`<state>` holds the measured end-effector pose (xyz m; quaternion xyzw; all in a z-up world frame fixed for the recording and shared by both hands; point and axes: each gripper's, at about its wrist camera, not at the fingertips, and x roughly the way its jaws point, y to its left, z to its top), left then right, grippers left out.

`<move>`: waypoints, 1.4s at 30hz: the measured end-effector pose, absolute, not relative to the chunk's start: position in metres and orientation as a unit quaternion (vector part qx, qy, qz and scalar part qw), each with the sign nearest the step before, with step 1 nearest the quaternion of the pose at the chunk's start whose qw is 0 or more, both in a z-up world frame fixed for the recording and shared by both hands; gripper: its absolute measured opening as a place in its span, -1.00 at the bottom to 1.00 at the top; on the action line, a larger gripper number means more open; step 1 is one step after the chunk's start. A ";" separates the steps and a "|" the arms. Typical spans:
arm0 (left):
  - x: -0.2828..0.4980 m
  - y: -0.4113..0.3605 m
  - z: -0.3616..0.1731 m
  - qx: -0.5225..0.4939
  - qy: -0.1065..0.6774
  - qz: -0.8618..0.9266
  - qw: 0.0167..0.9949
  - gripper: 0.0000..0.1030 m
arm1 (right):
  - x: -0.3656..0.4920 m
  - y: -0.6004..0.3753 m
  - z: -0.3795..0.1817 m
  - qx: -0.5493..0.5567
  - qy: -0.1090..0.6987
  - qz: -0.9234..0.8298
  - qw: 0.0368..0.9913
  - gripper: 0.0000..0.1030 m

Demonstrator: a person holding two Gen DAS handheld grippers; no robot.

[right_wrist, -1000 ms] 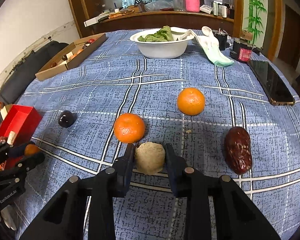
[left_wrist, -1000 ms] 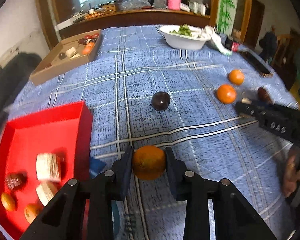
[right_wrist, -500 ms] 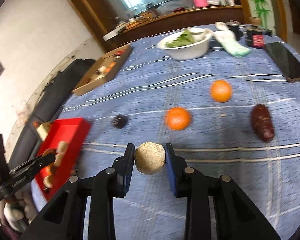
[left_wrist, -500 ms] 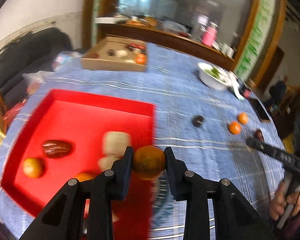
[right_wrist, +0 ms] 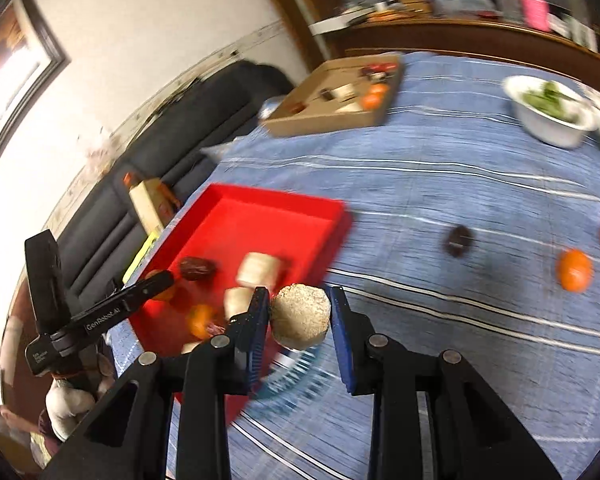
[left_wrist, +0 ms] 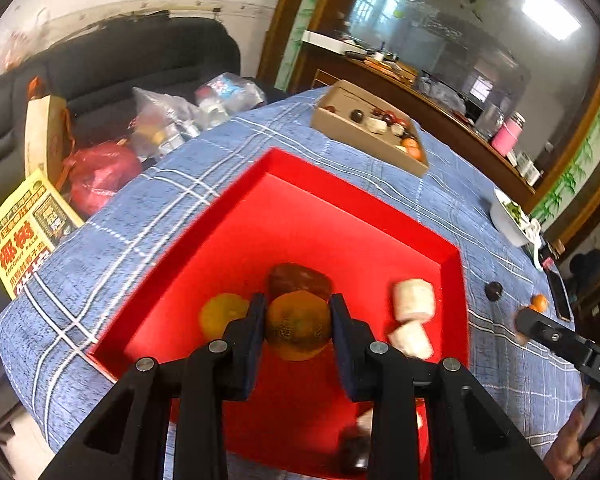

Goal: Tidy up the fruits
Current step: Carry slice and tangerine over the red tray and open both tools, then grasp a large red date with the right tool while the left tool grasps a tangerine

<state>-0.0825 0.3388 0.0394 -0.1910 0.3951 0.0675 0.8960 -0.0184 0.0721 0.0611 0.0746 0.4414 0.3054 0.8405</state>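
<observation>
Fruits split between 2 grips: brownish orange (left_wrist: 298, 326) clamped in left gripper (left_wrist: 298, 327) above red tray (left_wrist: 324, 216); tan rough ball (right_wrist: 300, 316) pinched in right gripper (right_wrist: 300, 317) just right of tray. Farther in tray: dark date (left_wrist: 300, 278), yellow fruit (left_wrist: 220, 314), 2 white cylinders (left_wrist: 414, 300). Far right on blue cloth (right_wrist: 440, 172): dark round fruit (right_wrist: 457, 241), 2 oranges (right_wrist: 574, 270).

The left wrist view looks along its fingers, steeply down and close onto the red tray (left_wrist: 236, 216), with the cardboard box (left_wrist: 364, 142) beyond. The right wrist view faces the tray (right_wrist: 268, 204) from farther back, across the blue tablecloth (right_wrist: 460, 176). Both views share the tray, box (right_wrist: 324, 122) and white bowl (right_wrist: 548, 128).
</observation>
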 end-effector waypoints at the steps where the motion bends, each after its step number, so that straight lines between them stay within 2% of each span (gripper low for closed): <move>1: -0.084 0.341 0.039 -0.191 0.395 0.069 0.896 -0.37 | -0.017 0.086 0.061 0.069 0.443 0.313 0.837 -0.43; 10: -0.087 0.350 0.037 -0.194 0.389 0.060 0.898 -0.34 | 0.001 0.167 0.046 0.025 0.460 0.342 0.819 -0.42; 13: -0.089 0.355 0.039 -0.201 0.386 0.057 0.899 -0.22 | 0.005 0.183 0.037 0.015 0.465 0.342 0.816 -0.41; 17: -0.093 0.359 0.047 -0.209 0.374 0.056 0.902 -0.08 | 0.008 0.190 0.033 0.015 0.465 0.336 0.819 -0.19; 20: -0.093 0.357 0.052 -0.207 0.369 0.053 0.904 -0.08 | 0.007 0.185 0.037 0.019 0.461 0.334 0.822 -0.18; 28: -0.092 0.328 0.066 -0.182 0.373 0.036 0.909 -0.07 | -0.008 0.149 0.052 0.032 0.443 0.321 0.837 -0.17; 31: -0.096 0.312 0.074 -0.171 0.368 0.025 0.913 0.00 | -0.017 0.124 0.052 0.044 0.440 0.311 0.841 -0.05; 34: -0.101 0.298 0.082 -0.162 0.366 0.013 0.916 0.07 | -0.023 0.098 0.047 0.055 0.443 0.297 0.844 -0.03; 39: -0.104 0.271 0.092 -0.138 0.368 0.001 0.919 0.07 | -0.034 0.028 0.040 0.074 0.442 0.256 0.856 -0.04; 42: -0.104 0.248 0.097 -0.124 0.370 -0.013 0.921 0.15 | -0.037 -0.028 0.041 0.088 0.434 0.212 0.871 -0.04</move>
